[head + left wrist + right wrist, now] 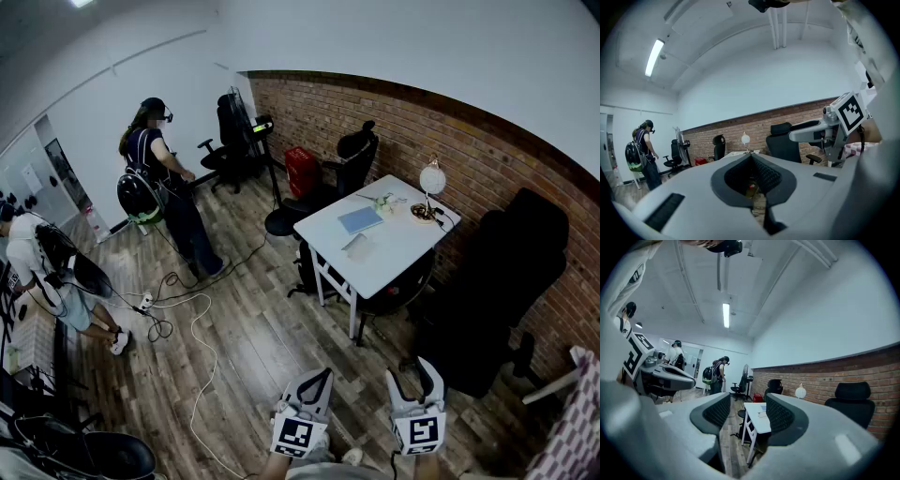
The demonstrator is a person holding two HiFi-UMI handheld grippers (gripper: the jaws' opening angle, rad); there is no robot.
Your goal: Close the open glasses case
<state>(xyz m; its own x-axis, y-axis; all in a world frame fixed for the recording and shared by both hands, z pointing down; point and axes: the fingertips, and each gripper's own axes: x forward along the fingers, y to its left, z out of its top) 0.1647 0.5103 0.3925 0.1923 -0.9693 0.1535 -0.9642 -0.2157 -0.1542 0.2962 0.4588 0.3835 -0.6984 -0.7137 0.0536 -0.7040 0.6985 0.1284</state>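
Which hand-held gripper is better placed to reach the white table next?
Right, probably: the right hand-held gripper sits on the side of the white table, jaws apart, table framed between them. The left hand-held gripper has jaws together. Both are far off.

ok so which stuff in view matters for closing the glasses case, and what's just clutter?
Job: white table; small grey item on it, possibly the case; left gripper, shut; right gripper, open.
Lying about: blue book; globe lamp; black chairs; floor cable.
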